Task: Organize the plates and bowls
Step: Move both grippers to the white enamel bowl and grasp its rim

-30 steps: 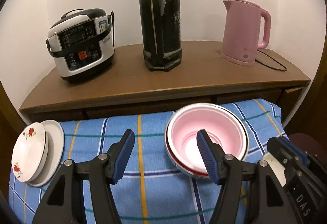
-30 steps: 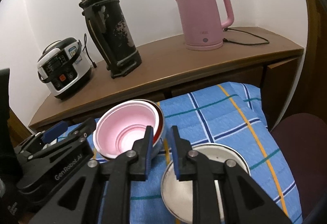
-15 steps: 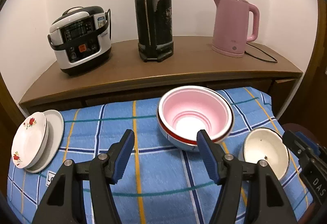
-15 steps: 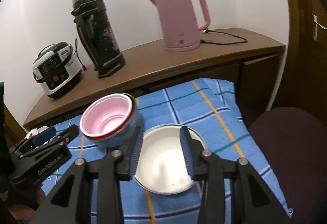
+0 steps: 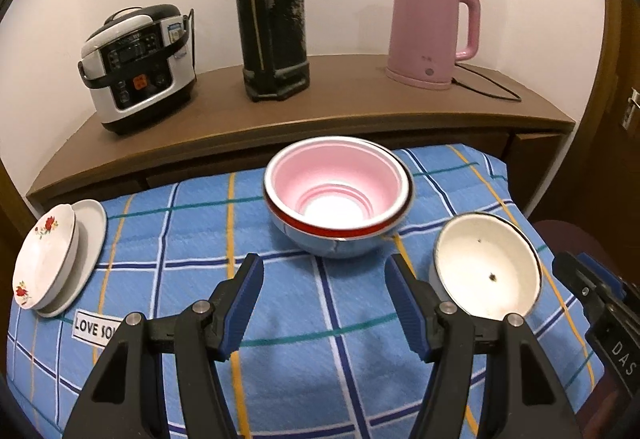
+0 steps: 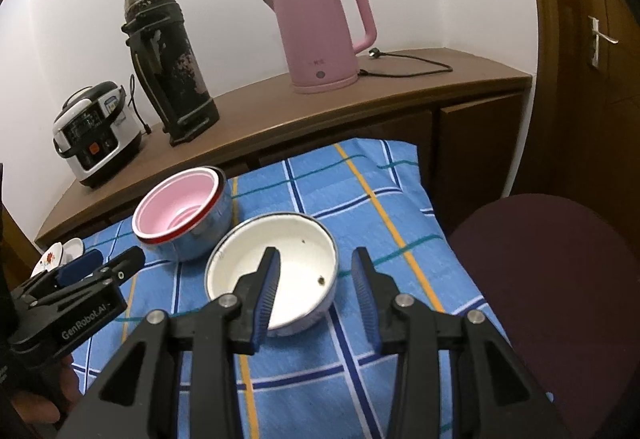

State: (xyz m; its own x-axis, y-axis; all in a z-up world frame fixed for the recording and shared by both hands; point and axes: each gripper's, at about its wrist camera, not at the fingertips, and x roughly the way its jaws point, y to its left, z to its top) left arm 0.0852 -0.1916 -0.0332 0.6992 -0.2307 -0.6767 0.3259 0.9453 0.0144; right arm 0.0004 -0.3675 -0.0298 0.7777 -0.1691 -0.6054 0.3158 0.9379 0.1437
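Observation:
A pink bowl nested in a red-rimmed blue bowl (image 5: 338, 199) (image 6: 180, 211) stands mid-cloth. To its right sits a white enamel bowl (image 5: 486, 267) (image 6: 280, 271) with dark specks inside. Two white plates, the upper one flowered (image 5: 44, 259) (image 6: 52, 257), are stacked at the cloth's left edge. My left gripper (image 5: 324, 271) is open and empty, short of the nested bowls. My right gripper (image 6: 316, 259) is open just in front of the white bowl; its left finger overlaps the bowl's inside in the picture, and the pads press on nothing.
Behind the blue checked cloth (image 5: 320, 339) runs a wooden counter (image 5: 340, 111) with a rice cooker (image 5: 136, 63), a black thermos (image 5: 274, 11) and a pink kettle (image 5: 430, 31). A dark red chair seat (image 6: 560, 279) stands at the right, beside a wooden door.
Both grippers have drawn back from the bowls. The right jaws, nearly shut by the bowls before, have spread apart. The white bowl now shows whole on the cloth in the left wrist view.

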